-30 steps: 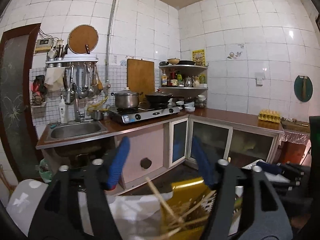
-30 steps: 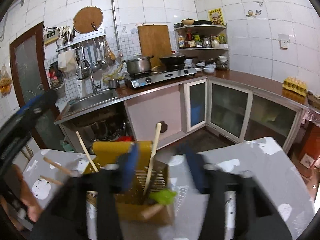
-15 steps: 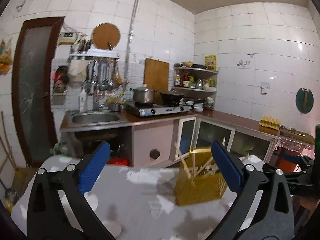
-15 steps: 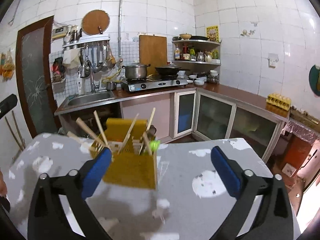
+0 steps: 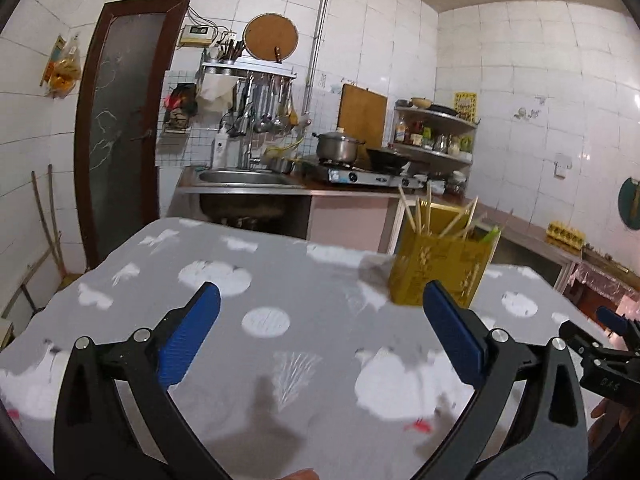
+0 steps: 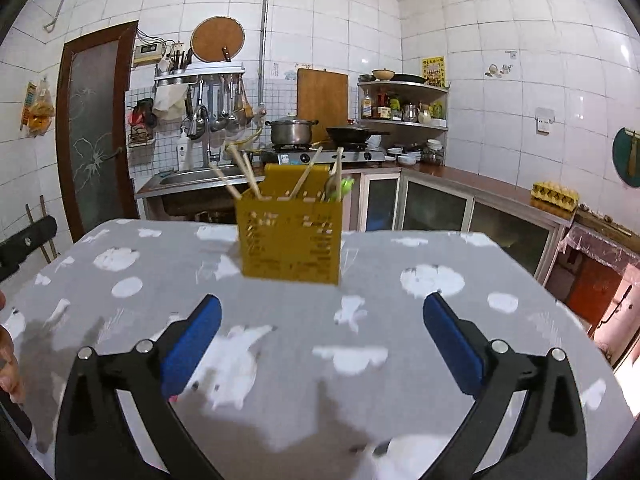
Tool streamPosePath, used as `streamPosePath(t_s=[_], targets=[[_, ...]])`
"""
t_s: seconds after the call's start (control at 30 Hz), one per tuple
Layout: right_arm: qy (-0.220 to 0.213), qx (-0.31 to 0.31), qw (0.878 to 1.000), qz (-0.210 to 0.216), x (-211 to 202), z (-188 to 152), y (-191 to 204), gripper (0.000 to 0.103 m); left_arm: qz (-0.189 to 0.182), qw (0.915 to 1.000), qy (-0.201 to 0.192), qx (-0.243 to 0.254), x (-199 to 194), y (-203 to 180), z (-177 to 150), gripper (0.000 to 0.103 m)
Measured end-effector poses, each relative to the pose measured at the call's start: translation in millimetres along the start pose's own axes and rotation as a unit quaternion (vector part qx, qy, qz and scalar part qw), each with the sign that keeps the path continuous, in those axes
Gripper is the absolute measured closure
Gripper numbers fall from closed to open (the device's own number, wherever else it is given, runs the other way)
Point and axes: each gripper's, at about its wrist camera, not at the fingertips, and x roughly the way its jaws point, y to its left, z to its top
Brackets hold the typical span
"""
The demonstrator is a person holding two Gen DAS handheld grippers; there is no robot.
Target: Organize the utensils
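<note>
My left gripper (image 5: 320, 330) fully spread, empty, my right gripper (image 6: 322, 330) likewise, yellow perforated plastic utensil basket (image 6: 290, 240) with wooden chopsticks (image 6: 244, 172) upright near far edge of grey white-patterned tablecloth (image 6: 400, 320)

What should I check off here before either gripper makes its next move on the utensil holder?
1. Left gripper open and empty: ok.
2. Right gripper open and empty: ok.
3. Yellow holder upright on the table: ok.
4. Chopsticks and spoon standing inside the holder: ok.
5. Loose utensils left on the cloth: none in view, near edge hidden, cannot tell.
6. Holder clear of both grippers: ok.
</note>
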Motion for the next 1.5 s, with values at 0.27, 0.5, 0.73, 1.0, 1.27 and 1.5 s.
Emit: streamPosePath(t_s=[0.27, 0.5, 0.73, 1.0, 1.27, 1.5], targets=[[-0.026, -0.002, 1.0, -0.008, -23.2, -21.5, 8.6, 0.004, 0.025, 0.9986, 0.011, 0.044, -8.3, -9.3, -33.9, 0.005], [-0.033, -0.007, 0.999, -0.019, -19.7, -33.9, 9.3, 0.004, 0.026, 0.9969, -0.004, 0.075, -12.4, -20.6, -50.6, 0.005], [-0.036, -0.012, 0.999, -0.022, -18.5, -39.6, 10.7, 0.004, 0.024, 0.9956, -0.019, 0.088, -18.9, -26.9, -52.3, 0.005], [-0.039, -0.01, 0.999, -0.02, -20.2, -42.3, 10.4, 0.004, 0.024, 0.9972, -0.008, 0.07, -14.9, -20.7, -51.5, 0.005], [-0.045, -0.013, 0.999, -0.019, -22.8, -43.6, 12.5, 0.004, 0.023, 0.9974, -0.011, 0.067, -16.5, -19.7, -51.8, 0.005], [-0.046, -0.013, 0.999, -0.019, -23.0, -43.4, 12.5, 0.004, 0.022, 0.9978, -0.013, 0.062, -17.1, -17.0, -51.4, 0.005]])
